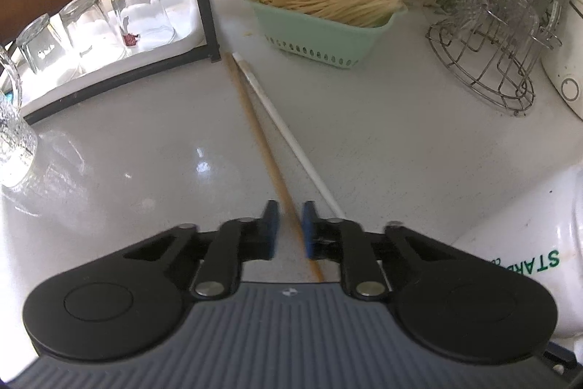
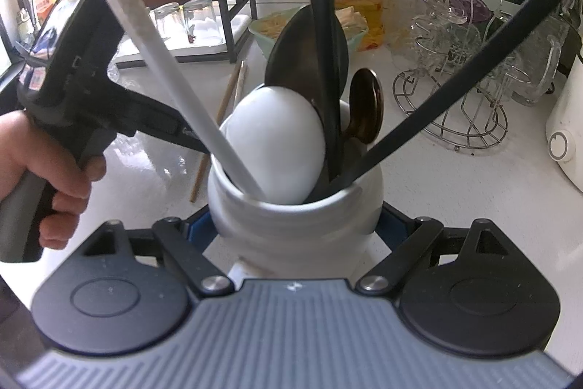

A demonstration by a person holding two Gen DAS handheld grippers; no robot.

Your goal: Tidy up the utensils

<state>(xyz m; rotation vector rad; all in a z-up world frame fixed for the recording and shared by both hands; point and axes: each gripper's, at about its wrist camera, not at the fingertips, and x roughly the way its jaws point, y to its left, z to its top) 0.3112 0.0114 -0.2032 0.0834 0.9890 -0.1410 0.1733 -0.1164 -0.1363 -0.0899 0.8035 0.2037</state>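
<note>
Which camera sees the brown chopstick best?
The left wrist view: the brown chopstick runs full length along the counter, passing between the left gripper pads. The right wrist view shows only parts behind the white jar.

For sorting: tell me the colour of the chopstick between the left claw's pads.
Light brown wooden chopstick, best seen in the left wrist view.

Wooden chopstick (image 1: 262, 148) between narrowed tongs (image 1: 290, 228)
</note>
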